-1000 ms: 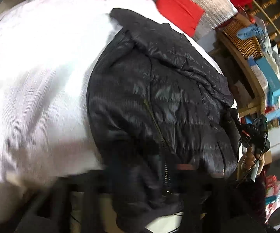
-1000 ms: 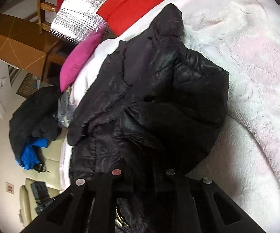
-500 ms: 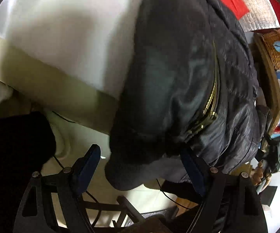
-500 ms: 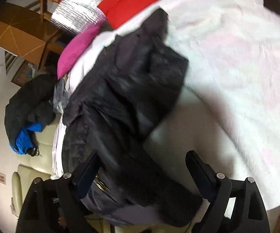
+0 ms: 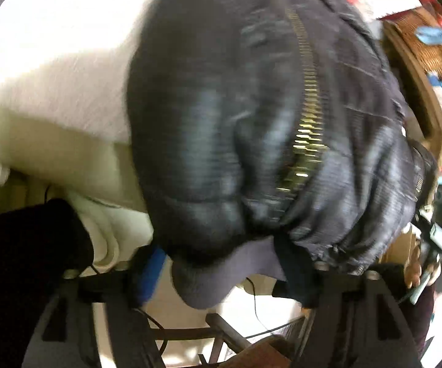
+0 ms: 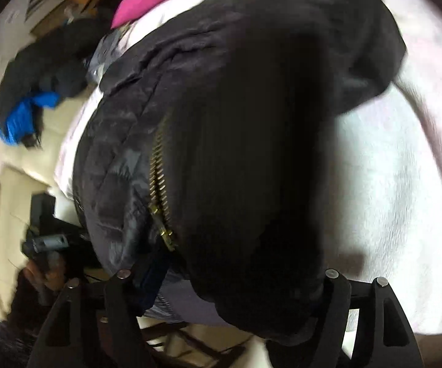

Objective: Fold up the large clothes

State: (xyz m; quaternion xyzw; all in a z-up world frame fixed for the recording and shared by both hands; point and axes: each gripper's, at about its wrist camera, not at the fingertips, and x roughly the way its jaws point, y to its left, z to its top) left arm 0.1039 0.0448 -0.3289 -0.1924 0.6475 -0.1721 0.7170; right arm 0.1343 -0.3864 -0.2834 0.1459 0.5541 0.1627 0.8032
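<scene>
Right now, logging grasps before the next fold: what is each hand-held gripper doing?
Left hand-held gripper: open, black quilted puffer jacket hem between its fingers.
Right hand-held gripper: open, the same jacket's hem between its fingers.

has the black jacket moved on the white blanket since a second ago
Yes. The black jacket has slid toward the near edge of the white blanket, its hem now overhanging.

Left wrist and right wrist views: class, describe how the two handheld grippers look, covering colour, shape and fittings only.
The left gripper has a matte black frame with triangular cut-outs, round silver bolt heads and blue finger pads. The right gripper has the same black frame with silver bolts; its one visible pad looks dark blue. Thin black cables trail below the left one.
</scene>
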